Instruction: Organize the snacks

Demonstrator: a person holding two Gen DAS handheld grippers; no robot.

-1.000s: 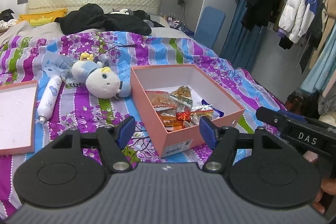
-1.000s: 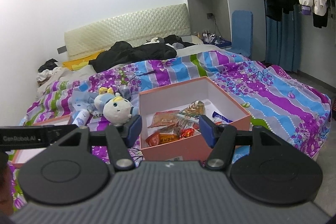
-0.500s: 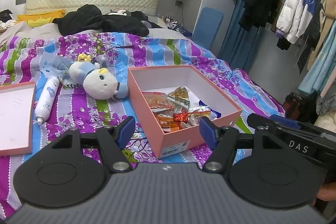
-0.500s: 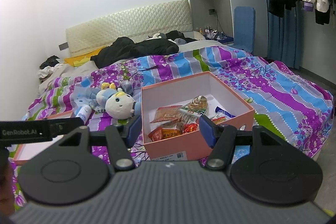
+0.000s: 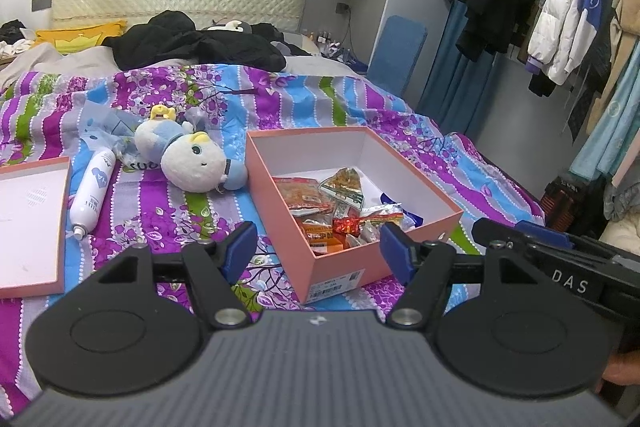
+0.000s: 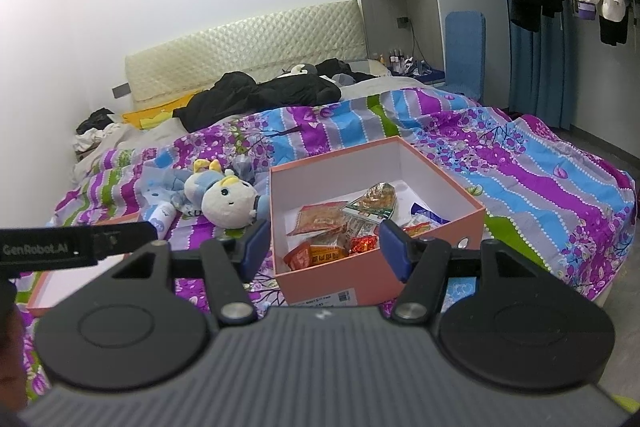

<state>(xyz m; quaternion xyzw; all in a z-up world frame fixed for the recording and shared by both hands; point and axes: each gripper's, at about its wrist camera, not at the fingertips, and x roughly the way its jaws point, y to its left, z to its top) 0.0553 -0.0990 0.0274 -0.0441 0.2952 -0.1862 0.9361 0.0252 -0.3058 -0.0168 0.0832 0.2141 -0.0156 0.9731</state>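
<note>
Bedroom scene, floral striped bedspread (image 5: 168, 227) being used as the work surface, clothes rack at right. Left gripper (image 5: 318, 247) is being held spread and empty, hovering short of the near corner of the pink box (image 5: 340, 267); right gripper (image 6: 320, 247) is likewise being held spread with nothing between its pads, just short of the same box (image 6: 340, 279).

Snack packets (image 5: 332, 203) are being kept loose inside the box, piled toward its near-left side: orange and red wrappers, a green-trimmed triangular pack (image 6: 374, 203), a blue pack at the right wall. Far half of the box is lying bare. Box lid (image 5: 32, 219) is lying open-side up at the far left, apparently empty.

Judged step: reaching in for a packet or fetching the lid. Grippers should be lowered over the box wall, one packet being pinched by its edge, not the pile. Plush toy (image 5: 192, 163) and white bottle (image 5: 92, 195), lying left of the box, are best being avoided.
</note>
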